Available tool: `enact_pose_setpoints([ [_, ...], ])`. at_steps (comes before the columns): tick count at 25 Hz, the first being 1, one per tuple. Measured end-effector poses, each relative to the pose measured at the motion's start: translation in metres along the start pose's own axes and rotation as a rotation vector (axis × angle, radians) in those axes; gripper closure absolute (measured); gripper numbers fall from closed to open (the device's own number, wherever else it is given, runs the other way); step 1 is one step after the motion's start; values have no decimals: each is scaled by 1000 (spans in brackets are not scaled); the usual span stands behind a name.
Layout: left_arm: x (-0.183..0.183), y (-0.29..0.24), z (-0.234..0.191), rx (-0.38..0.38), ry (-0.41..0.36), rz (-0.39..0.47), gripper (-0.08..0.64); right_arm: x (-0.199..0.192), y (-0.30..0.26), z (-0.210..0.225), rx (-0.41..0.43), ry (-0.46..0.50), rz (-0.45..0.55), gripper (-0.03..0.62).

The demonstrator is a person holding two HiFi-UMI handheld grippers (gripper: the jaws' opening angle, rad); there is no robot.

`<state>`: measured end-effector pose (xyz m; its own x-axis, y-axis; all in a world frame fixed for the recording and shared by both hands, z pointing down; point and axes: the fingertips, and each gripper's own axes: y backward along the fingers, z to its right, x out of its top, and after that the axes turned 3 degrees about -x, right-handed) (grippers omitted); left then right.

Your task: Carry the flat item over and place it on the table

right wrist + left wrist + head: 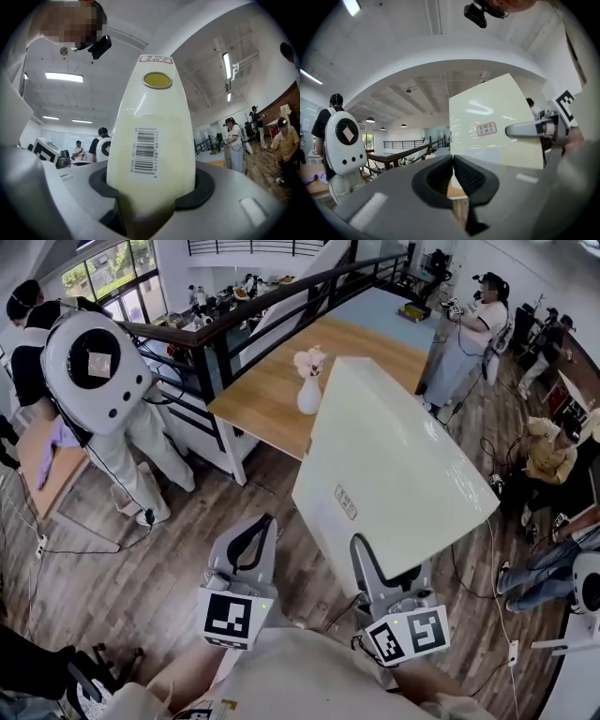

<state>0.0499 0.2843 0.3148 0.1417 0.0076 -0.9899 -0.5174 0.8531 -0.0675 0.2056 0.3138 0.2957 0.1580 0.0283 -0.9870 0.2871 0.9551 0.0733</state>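
A cream, flat board (394,465) with a small red label is held up tilted in front of me. My right gripper (364,554) is shut on its near edge, one jaw lying over its face. In the right gripper view the barcoded board (152,131) fills the gap between the jaws of that gripper (151,190). My left gripper (258,531) hangs left of the board, apart from it. Its pads (440,176) meet with nothing between them. From the left gripper view the board (492,122) rises at the right. Beyond it a wooden table (272,399) carries a white vase (309,390).
A dark railing (244,320) runs behind the wooden table. A person with a white round backpack (94,362) stands at the left, another person (469,334) at the far right, and one sits at the right edge (548,456). Cables lie on the wood floor (141,549).
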Motion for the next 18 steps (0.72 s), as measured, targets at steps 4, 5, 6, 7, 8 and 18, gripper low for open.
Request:
enact_pose_setpoints([
  [4,-2,-10,-9,-4,6,0,555,-2,-16,-5,14,10,-5,301],
  [5,-2,-13,-14,-4,2,2,555,-2,-22,-7,17,13,-6,301],
  [6,-2,-18,-22,-3,-4,4,555,-2,-30,-8,20,16,-8,301],
  [7,-3,-24,-30,-3,-11,6,555,-3,-40,-10,21,17,-10,301],
  [8,-4,-30,-39,-3,-14,5,555,-4,-50,-11,21,17,-13,301],
  [18,-15,-93,-111,-7,-28,-18,555,-18,-146,-16,28,16,-41,301],
])
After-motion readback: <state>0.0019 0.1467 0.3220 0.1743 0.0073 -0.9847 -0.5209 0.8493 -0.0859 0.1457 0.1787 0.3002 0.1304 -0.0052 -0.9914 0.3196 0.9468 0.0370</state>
